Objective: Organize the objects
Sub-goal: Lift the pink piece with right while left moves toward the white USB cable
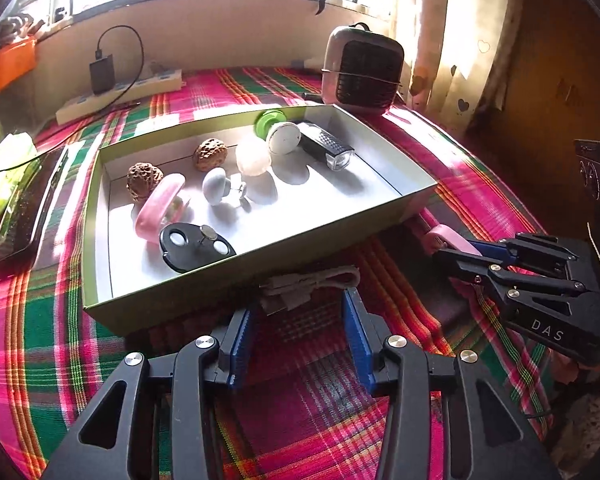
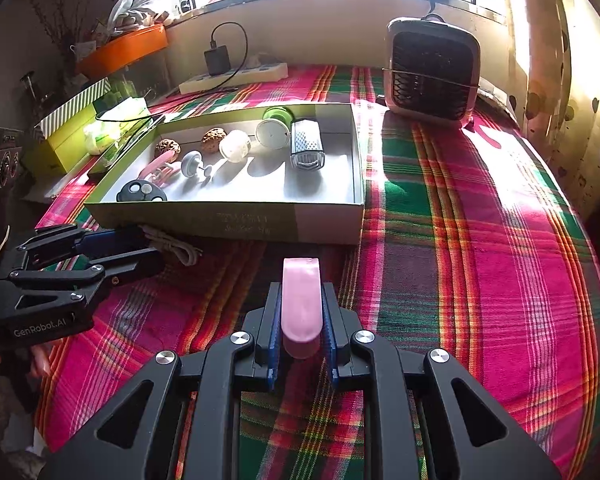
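Note:
A shallow green box (image 1: 236,276) (image 2: 228,222) on the plaid cloth holds two walnuts (image 1: 144,182), a pink case (image 1: 160,206), a black holder (image 1: 196,246), a grey knob (image 1: 216,186), pale balls, a green-lidded item and a black grater (image 1: 326,148). My right gripper (image 2: 302,300) is shut on a pink oblong piece (image 2: 301,304), near the box's front right corner; it also shows in the left wrist view (image 1: 454,250). My left gripper (image 1: 300,312) is open and empty, just short of a coiled white cable (image 1: 312,284) (image 2: 172,244) lying against the box front.
A small heater (image 2: 432,72) stands at the back right. A power strip with a black charger (image 2: 236,74) lies at the back. A dark phone-like slab (image 1: 28,208) and a green package lie left of the box. Curtain on the right.

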The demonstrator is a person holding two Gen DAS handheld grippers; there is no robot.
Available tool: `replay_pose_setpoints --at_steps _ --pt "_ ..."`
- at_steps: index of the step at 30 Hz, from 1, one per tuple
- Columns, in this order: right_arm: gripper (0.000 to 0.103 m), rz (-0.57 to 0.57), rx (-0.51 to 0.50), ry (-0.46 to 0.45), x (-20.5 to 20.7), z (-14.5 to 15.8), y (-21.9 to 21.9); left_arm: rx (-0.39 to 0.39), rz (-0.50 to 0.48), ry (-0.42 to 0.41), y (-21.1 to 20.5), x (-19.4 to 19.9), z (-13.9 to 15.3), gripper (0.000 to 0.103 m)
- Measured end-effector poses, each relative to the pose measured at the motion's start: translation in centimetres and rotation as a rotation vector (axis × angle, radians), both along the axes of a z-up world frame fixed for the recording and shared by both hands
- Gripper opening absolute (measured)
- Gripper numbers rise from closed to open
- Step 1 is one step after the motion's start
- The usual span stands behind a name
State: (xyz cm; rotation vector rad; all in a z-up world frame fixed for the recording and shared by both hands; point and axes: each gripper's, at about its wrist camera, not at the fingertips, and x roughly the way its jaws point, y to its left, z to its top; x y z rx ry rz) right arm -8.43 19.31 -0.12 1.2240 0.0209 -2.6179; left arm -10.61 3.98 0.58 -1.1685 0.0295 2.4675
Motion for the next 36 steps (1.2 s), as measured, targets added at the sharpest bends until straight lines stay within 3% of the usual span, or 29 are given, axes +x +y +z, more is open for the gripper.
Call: replay_pose_setpoints --at_steps 12,16,22,25,36 --pt "0.019 -0.055 0.000 -0.011 0.0 -0.2 2.6 0.017 -0.194 0.016 4.7 1.9 0.6 0.041" --pt "0.019 -0.053 0.000 -0.012 0.0 -0.2 2.7 -0.035 -0.153 0.051 4.4 2.1 0.8 0.041" --pt "0.019 -0.048 0.000 -0.016 -0.1 -0.2 2.5 -0.019 -0.059 0.027 3.0 0.1 0.5 0.041" --pt "0.019 -0.048 0.003 -0.014 -0.2 -0.2 2.5 0.019 -0.070 -0.007 3.3 -0.6 0.1 0.041" --pt "0.019 -0.082 0.013 -0.018 0.0 -0.2 4.0 -0.018 -0.241 0.013 7.1 0.4 0.1 0.041"
